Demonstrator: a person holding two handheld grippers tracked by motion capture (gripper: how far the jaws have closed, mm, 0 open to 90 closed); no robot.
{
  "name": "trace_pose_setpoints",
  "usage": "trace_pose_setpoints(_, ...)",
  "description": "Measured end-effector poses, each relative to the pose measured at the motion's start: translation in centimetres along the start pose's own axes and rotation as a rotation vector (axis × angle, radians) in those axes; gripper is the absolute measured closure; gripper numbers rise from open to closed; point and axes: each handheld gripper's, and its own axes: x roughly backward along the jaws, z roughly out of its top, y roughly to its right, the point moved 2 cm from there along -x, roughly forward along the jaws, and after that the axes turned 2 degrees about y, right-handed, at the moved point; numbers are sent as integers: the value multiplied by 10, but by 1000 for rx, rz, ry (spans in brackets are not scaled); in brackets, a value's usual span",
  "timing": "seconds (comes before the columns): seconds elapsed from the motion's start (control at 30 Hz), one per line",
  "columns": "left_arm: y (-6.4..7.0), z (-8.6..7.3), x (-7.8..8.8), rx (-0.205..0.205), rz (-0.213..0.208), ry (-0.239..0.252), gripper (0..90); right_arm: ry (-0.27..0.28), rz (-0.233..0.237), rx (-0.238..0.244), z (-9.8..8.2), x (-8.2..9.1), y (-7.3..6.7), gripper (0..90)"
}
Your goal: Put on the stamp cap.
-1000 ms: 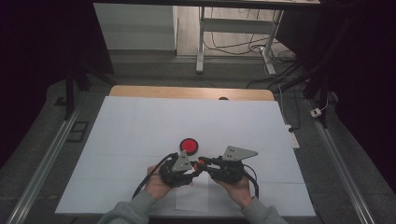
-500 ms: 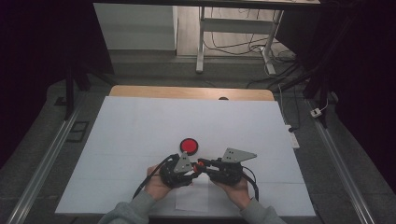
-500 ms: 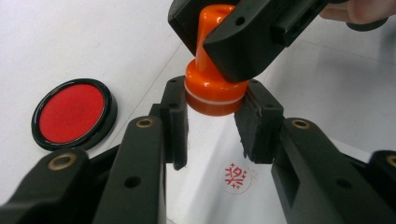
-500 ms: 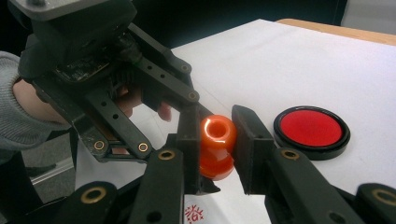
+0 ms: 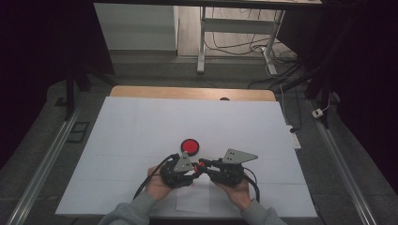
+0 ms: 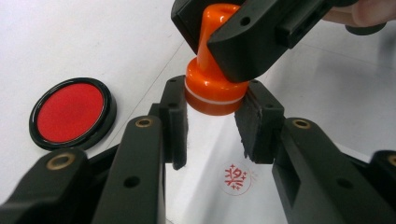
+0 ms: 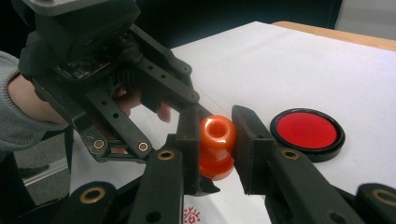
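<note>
- Orange stamp [image 6: 212, 86] is held in the air just above the white paper [image 5: 141, 136], near the front edge of the surface [image 5: 187, 93], between the person's two hands.
- Left tongs [image 6: 211, 122]: pads pinch the stamp's wide base, one on each side, as seen in the left gripper view.
- Right tongs [image 7: 215, 140]: pinching the stamp's narrow handle at its knob. Both tongs grip the same stamp at once, jaws crossing each other.
- Done, judging by the layout: one red seal print [image 6: 236, 176] already sits on the paper, just below and slightly toward the camera from the stamp base.
- The print looks whole and legible in outline; its fine detail is too small to read.
- Red ink pad [image 5: 190, 146] lies open on the paper just beyond the tongs, apart from both of them.
- Left to do, as a judgement: either a re-ink at the pad and a further print, or setting the stamp down. The double grip suggests a hand-over or re-grip is in progress.
- Surroundings: a smaller sheet [image 5: 195, 199] lies at the front of the paper by the hands; table legs and loose cables stand on the floor well beyond the surface.
- Obstructions: nothing lies between the stamp and the ink pad. The only crowding is the two sets of tongs themselves, close together around the stamp.
</note>
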Motion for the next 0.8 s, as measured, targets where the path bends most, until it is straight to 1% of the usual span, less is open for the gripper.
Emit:
trace_pose_setpoints(0.07,1,0,-1,-4,5,0,647,-3,-4,8,0,0,0,723)
trace_pose_setpoints(0.27,0,-1,-2,8,4,11,635,-4,-7,15,0,0,0,723)
trace_pose_setpoints(0.37,0,-1,-3,10,11,10,601,-3,-7,16,0,0,0,723)
trace_pose_setpoints(0.47,0,-1,-3,7,10,4,574,1,-6,18,0,1,0,723)
trace_pose_setpoints(0.57,0,-1,-4,7,9,2,526,4,-7,19,1,1,0,723)
trace_pose_setpoints(0.7,-1,-2,-4,18,6,5,461,12,-12,19,2,3,1,722)
trace_pose_setpoints(0.77,-1,-2,-3,17,22,3,406,15,-14,20,2,3,1,723)
trace_pose_setpoints(0.8,-2,-2,-3,23,34,4,368,17,-14,20,3,4,1,723)
